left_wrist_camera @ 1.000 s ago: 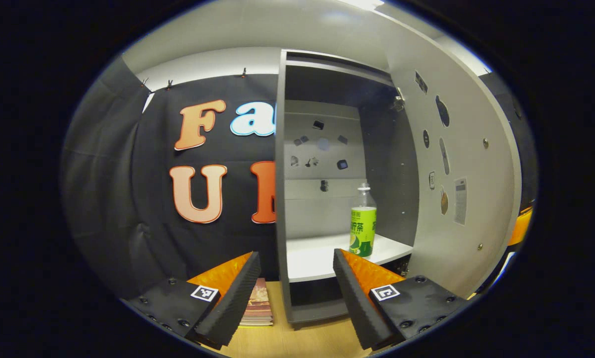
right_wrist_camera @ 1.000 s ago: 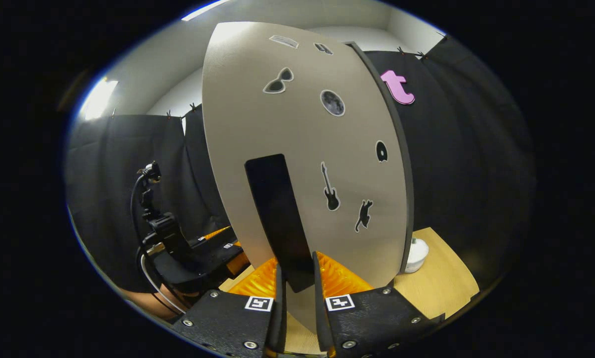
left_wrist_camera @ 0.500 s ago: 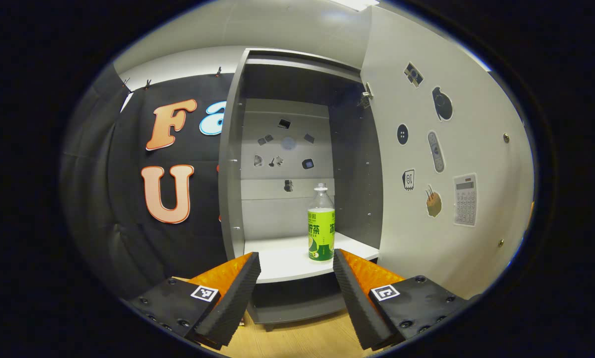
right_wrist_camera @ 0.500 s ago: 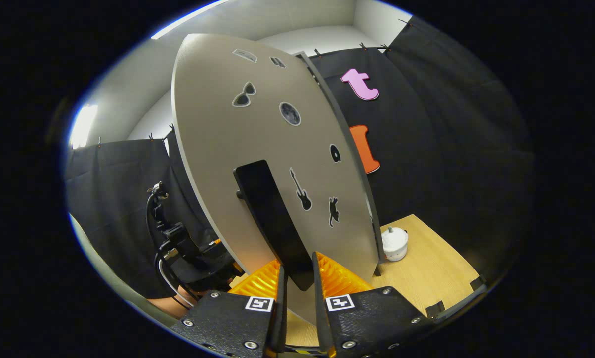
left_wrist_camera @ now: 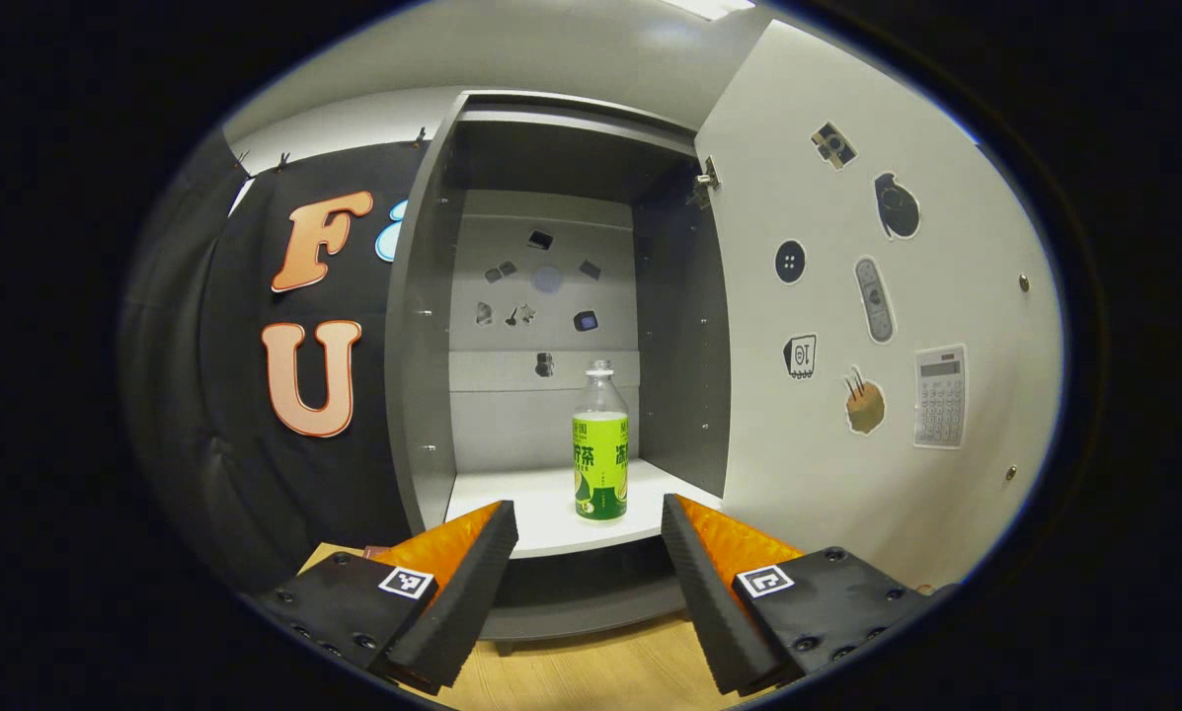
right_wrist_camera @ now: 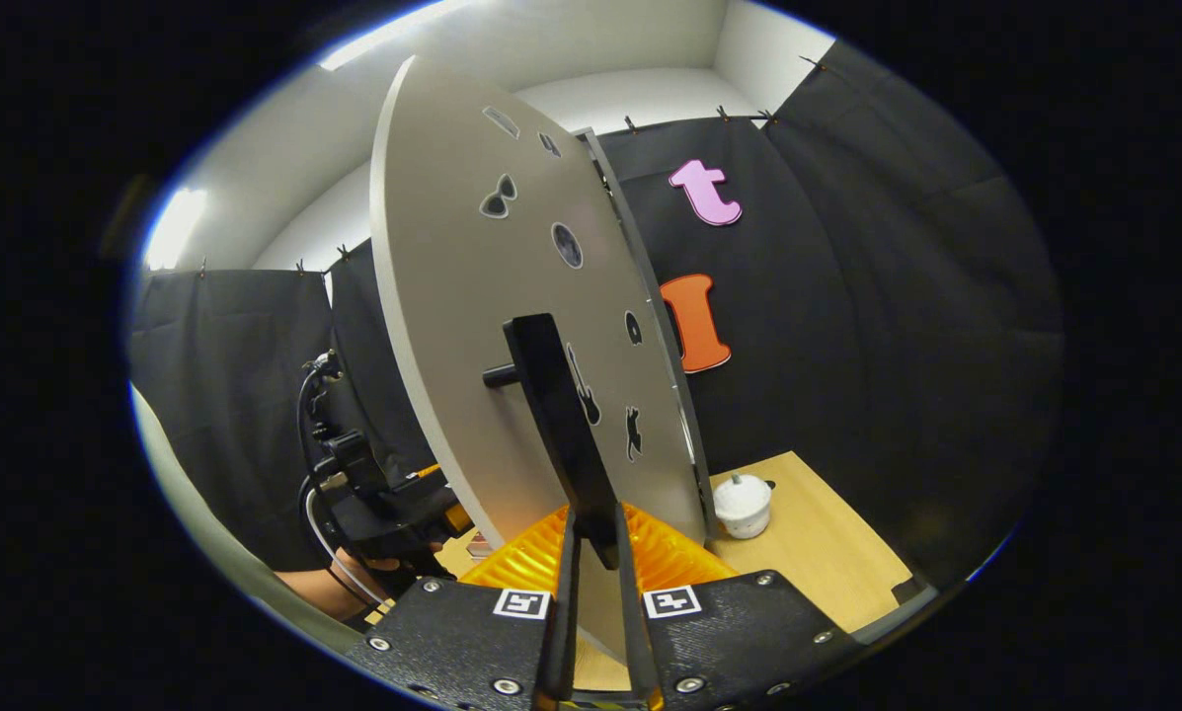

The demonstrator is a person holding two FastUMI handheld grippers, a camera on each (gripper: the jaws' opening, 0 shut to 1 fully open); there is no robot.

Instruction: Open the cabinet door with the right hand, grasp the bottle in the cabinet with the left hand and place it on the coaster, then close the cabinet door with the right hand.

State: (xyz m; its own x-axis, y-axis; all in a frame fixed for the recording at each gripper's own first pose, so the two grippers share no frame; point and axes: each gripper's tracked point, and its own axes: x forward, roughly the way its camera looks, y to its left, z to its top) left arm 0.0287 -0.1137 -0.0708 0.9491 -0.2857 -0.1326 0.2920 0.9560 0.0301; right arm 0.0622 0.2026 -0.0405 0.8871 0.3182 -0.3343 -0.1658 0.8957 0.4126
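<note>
In the left gripper view the grey cabinet (left_wrist_camera: 418, 326) stands open, its door (left_wrist_camera: 847, 326) swung out to the right. A clear bottle with a green label (left_wrist_camera: 600, 449) stands upright on the white shelf (left_wrist_camera: 512, 513) inside. My left gripper (left_wrist_camera: 589, 573) is open, a short way in front of the shelf, with the bottle seen between its fingers. In the right gripper view my right gripper (right_wrist_camera: 595, 602) is shut on the black door handle (right_wrist_camera: 559, 425), and the door's outer face (right_wrist_camera: 472, 326) rises in front of it. The other gripper (right_wrist_camera: 383, 504) and a hand show to the left.
A small white lidded pot (right_wrist_camera: 742, 505) sits on the wooden table (right_wrist_camera: 827, 543) just right of the door's base. Something reddish and flat (left_wrist_camera: 378, 553) lies on the table left of the cabinet. Black cloth walls close in the booth behind and to the sides.
The door has swung further open, held by my right gripper. My left gripper has moved right, so the cabinet's inside and the bottle now lie straight ahead.
</note>
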